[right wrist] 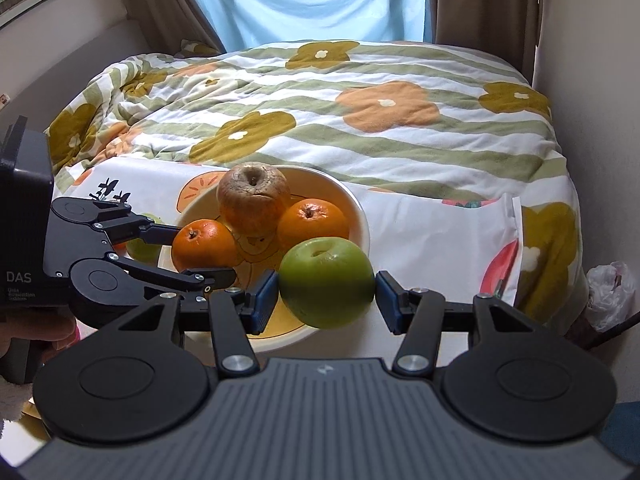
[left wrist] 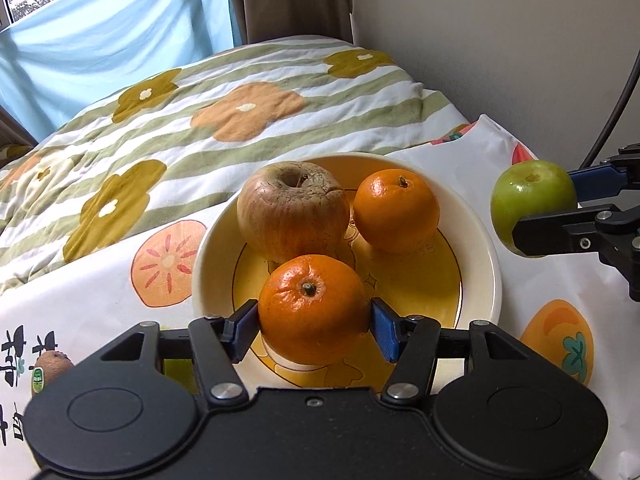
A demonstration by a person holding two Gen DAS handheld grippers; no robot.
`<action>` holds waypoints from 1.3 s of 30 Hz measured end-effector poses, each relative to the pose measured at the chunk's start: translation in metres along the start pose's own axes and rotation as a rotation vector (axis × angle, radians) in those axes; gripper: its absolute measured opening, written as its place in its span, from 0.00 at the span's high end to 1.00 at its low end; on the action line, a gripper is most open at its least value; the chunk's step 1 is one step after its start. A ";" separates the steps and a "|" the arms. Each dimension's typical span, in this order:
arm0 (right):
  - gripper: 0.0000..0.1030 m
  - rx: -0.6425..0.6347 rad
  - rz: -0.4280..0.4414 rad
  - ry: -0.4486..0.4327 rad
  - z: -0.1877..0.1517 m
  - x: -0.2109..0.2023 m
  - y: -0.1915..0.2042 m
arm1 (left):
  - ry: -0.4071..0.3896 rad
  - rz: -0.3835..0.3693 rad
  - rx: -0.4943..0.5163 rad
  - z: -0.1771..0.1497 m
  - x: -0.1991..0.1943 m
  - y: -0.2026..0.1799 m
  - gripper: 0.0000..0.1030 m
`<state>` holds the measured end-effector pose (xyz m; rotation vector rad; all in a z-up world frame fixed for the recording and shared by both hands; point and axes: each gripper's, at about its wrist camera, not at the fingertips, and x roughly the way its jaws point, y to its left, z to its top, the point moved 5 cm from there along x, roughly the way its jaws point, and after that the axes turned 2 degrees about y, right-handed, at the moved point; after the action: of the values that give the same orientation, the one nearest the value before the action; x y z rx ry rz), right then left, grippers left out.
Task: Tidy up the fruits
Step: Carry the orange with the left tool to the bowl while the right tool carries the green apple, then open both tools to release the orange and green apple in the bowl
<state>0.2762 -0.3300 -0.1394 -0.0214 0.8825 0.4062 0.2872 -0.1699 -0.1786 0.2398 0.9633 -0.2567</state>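
Observation:
A cream and yellow bowl sits on a fruit-print cloth and holds a wrinkled brown apple and an orange. My left gripper is shut on a second orange over the bowl's near side. My right gripper is shut on a green apple just right of the bowl's rim. In the left wrist view the green apple hangs at the right. The right wrist view shows the left gripper with its orange, the brown apple and the other orange.
A kiwi with a sticker lies on the cloth at the lower left. Another green fruit lies left of the bowl behind the left gripper. A flowered quilt covers the bed behind. A wall stands at the right.

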 end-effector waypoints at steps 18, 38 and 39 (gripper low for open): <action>0.34 -0.030 0.030 0.025 0.006 0.010 0.000 | -0.042 0.049 -0.083 -0.011 -0.047 0.026 0.09; 0.33 -0.196 0.058 0.068 -0.008 0.049 0.044 | -0.059 0.099 -0.223 -0.048 -0.075 0.039 0.07; 0.29 -0.201 0.056 0.063 -0.008 0.049 0.044 | -0.062 0.101 -0.223 -0.049 -0.076 0.039 0.07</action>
<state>0.2822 -0.2741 -0.1743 -0.1957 0.9029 0.5476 0.2204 -0.1097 -0.1384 0.0749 0.9078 -0.0629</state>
